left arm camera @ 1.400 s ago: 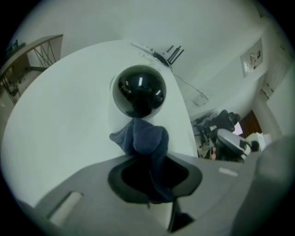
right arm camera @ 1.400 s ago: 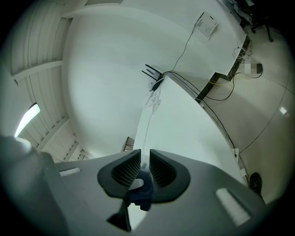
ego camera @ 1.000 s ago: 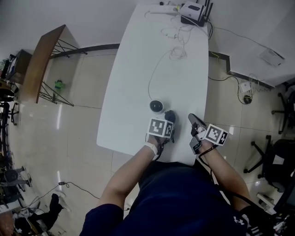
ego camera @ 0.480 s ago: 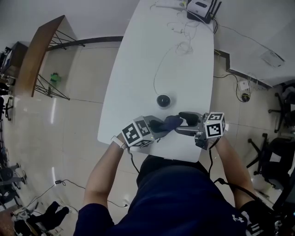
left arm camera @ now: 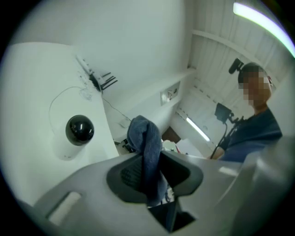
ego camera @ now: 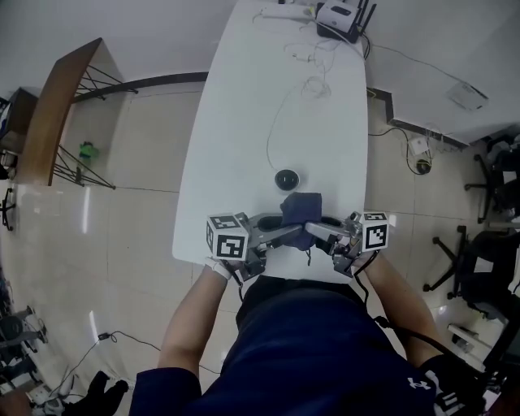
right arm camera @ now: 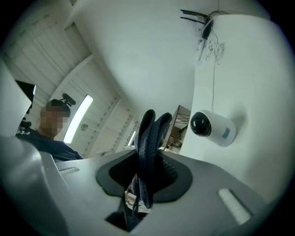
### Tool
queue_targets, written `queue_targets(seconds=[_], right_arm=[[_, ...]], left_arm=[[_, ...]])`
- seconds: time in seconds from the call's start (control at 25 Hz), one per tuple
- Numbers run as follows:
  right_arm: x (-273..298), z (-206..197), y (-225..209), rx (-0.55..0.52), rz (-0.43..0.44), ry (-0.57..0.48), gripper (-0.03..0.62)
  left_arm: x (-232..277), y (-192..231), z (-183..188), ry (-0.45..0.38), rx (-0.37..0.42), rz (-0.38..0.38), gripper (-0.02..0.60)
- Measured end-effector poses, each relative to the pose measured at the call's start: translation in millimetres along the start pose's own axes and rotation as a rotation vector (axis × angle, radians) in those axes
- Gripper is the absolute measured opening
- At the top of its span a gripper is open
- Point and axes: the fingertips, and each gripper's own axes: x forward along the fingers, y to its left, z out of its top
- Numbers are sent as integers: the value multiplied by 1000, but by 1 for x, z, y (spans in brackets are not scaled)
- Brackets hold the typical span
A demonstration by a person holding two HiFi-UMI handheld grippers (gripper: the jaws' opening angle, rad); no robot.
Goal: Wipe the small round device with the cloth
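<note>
Head view: the left gripper (ego camera: 286,236) and right gripper (ego camera: 318,233) point at each other over the near edge of the white counter (ego camera: 244,122). A dark blue cloth (ego camera: 301,210) is bunched between them. The small round device (ego camera: 286,179) sits on the counter just beyond the cloth. Its thin cable (ego camera: 272,130) runs toward a router (ego camera: 341,20) at the far end.

Left gripper view: the jaws stand narrow, pinching a fold of the cloth. The device lies to the left.

Right gripper view: the jaws have just been closing and clamp another fold of the cloth. The device is off to the right.
</note>
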Motion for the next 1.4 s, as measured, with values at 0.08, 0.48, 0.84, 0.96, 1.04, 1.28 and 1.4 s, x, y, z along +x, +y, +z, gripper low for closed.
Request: queue_targets(seconds=[0.08, 0.48, 0.84, 0.96, 1.04, 1.28, 1.4], right_arm=[[0, 3, -6, -31, -53, 3, 80], [-32, 137, -101, -958, -681, 661, 78], [59, 107, -166, -1611, -303, 1466, 75], [53, 85, -182, -1649, -195, 1643, 75], [48, 79, -188, -1613, -193, 1679, 75], [8, 78, -184, -1249, -548, 1501, 77], [-30, 63, -178, -1023, -787, 1332, 77]], left_arm=[[-4, 10, -1, -67, -51, 32, 145], [-69, 36, -16, -119, 69, 387, 193], [-111, 28, -39, -316, 4, 574, 169], [-125, 26, -57, -351, -29, 616, 164], [-132, 24, -66, -362, -47, 630, 159], [-124, 27, -63, -313, -47, 612, 150], [-113, 44, -54, -245, -33, 630, 150]])
